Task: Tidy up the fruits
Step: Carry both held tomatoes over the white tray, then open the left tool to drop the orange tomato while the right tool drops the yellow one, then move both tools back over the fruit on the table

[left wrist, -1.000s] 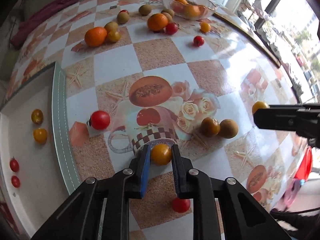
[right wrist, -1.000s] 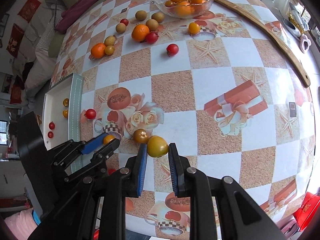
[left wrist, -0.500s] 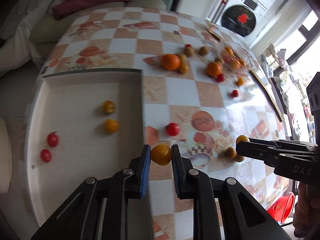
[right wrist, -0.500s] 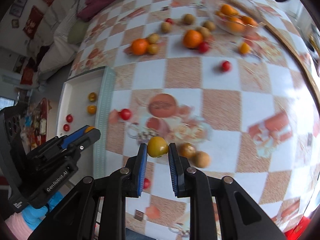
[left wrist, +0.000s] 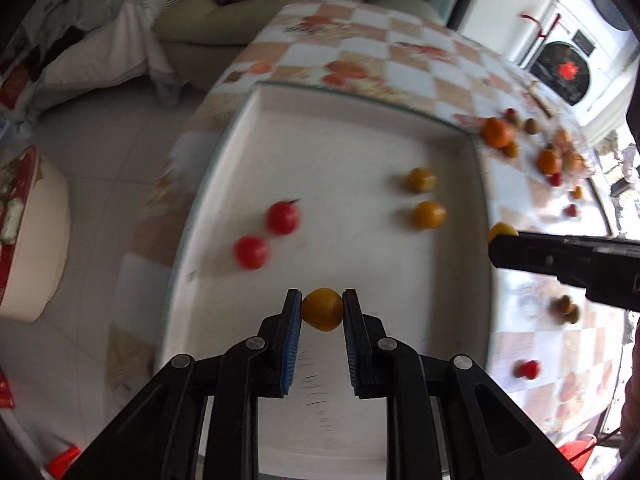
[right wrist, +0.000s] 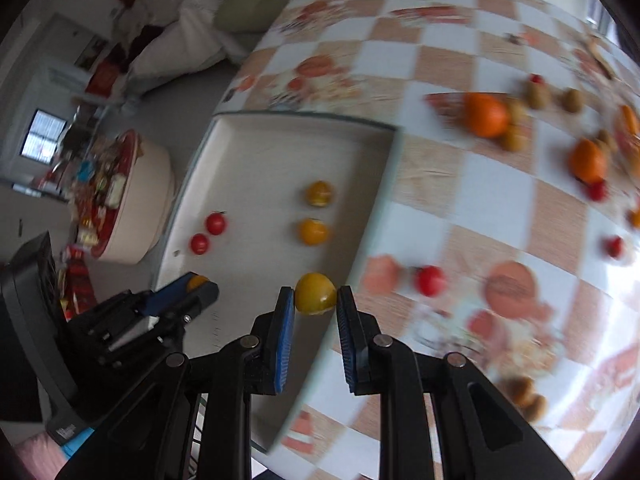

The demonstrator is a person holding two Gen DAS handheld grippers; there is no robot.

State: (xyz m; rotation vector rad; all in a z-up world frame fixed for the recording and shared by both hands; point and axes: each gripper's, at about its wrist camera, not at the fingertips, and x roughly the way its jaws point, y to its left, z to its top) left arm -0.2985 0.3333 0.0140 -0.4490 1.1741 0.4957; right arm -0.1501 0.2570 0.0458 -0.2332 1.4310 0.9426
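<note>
My left gripper (left wrist: 322, 312) is shut on a yellow-orange tomato (left wrist: 322, 309) and holds it above the near part of the white tray (left wrist: 360, 136). My right gripper (right wrist: 314, 300) is shut on a yellow tomato (right wrist: 315, 293) above the tray's right rim (right wrist: 380, 208). In the left wrist view the right gripper (left wrist: 520, 248) comes in from the right with its tomato (left wrist: 500, 231). In the right wrist view the left gripper (right wrist: 196, 292) is at lower left over the tray. Two red tomatoes (left wrist: 266, 232) and two yellow ones (left wrist: 424, 198) lie in the tray.
On the checkered tablecloth (right wrist: 480, 208) lie oranges (right wrist: 486, 114), red tomatoes (right wrist: 430, 280) and brown fruits (right wrist: 526, 398), to the right of the tray. A round stool (right wrist: 132, 200) stands on the floor left of the table. A sofa (left wrist: 224, 24) is behind.
Both grippers have swung left with their tomatoes. The left one has moved from the tablecloth beside the tray to over the tray; the right one has reached the tray's right rim.
</note>
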